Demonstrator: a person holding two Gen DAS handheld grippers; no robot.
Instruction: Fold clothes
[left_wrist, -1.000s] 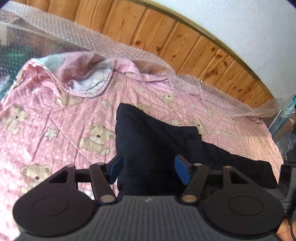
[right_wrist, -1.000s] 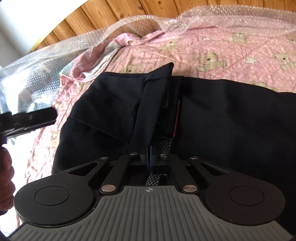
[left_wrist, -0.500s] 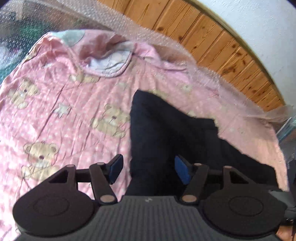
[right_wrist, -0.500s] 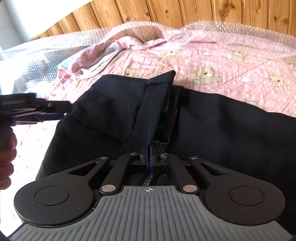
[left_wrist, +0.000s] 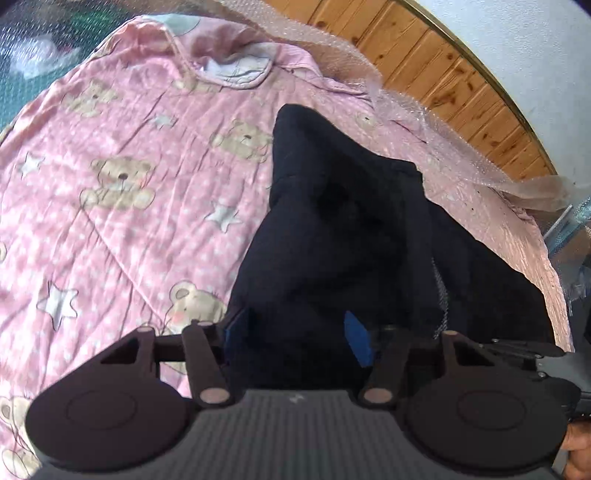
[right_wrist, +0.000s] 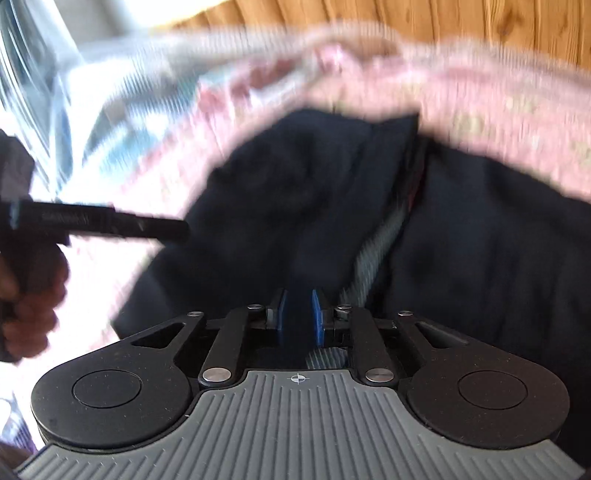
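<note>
Left gripper (left_wrist: 297, 334) closing; right gripper (right_wrist: 298, 318) seemingly parting.

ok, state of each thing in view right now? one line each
dark garment: lying on the quilt, partly folded over itself, a checked lining showing along one edge
left gripper: jaws closing around the garment's near end, pads not yet pressing
right gripper: jaws opening, dark cloth between the pads
pink bear quilt: spread flat, far corner turned back
bubble wrap: crumpled along the wooden wall
</note>
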